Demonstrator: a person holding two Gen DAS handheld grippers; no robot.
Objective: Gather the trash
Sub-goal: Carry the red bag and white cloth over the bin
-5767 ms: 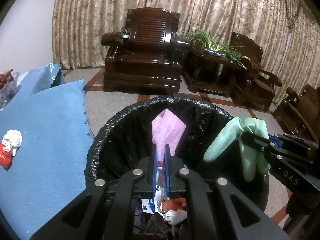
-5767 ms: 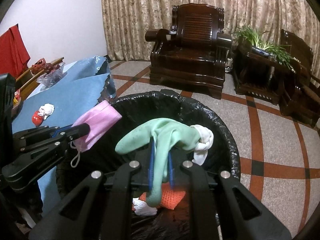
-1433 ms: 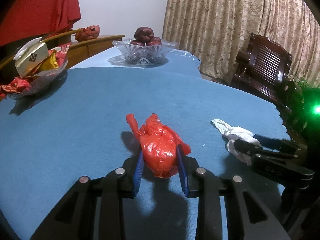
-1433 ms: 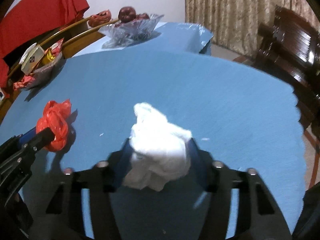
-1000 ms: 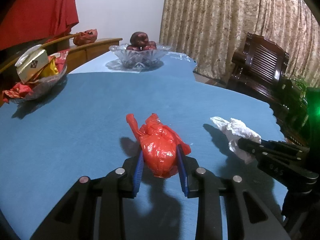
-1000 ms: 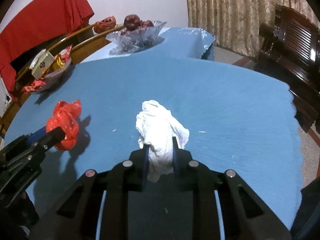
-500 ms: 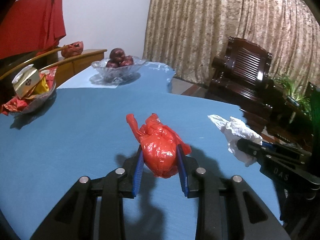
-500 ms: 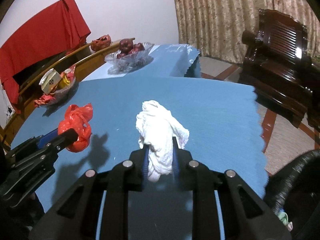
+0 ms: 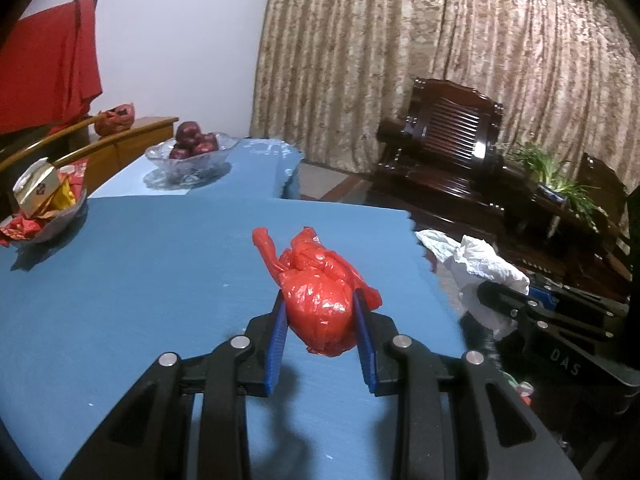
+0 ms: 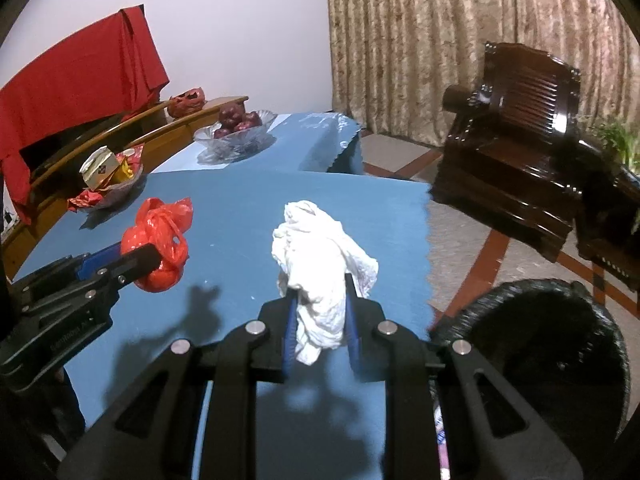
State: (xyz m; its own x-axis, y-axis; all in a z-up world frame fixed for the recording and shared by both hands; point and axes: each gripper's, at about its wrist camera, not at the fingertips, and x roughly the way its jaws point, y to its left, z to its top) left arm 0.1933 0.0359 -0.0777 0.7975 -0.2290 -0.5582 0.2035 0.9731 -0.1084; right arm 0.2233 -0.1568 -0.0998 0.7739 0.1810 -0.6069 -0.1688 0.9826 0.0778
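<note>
1. Left gripper (image 9: 320, 322) clamped on red plastic bag (image 9: 320, 300), bag between the blue pads, held above blue tablecloth (image 9: 140, 272).
2. Right gripper (image 10: 320, 320) clamped on crumpled white tissue (image 10: 320, 256), lifted near the table edge.
3. Black-lined trash bin (image 10: 552, 344) at lower right, beside table; contents barely visible.
4. Glass bowl (image 9: 188, 156) holds dark red fruit; second bowl (image 9: 44, 220) holds packets.

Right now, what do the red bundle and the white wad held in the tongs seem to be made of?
The red bundle looks like thin glossy plastic film, probably a knotted bag: it shines in spots and creases sharply. The white wad looks like matte crumpled tissue or paper towel: soft folds with no shine, though thin cloth is possible.
</note>
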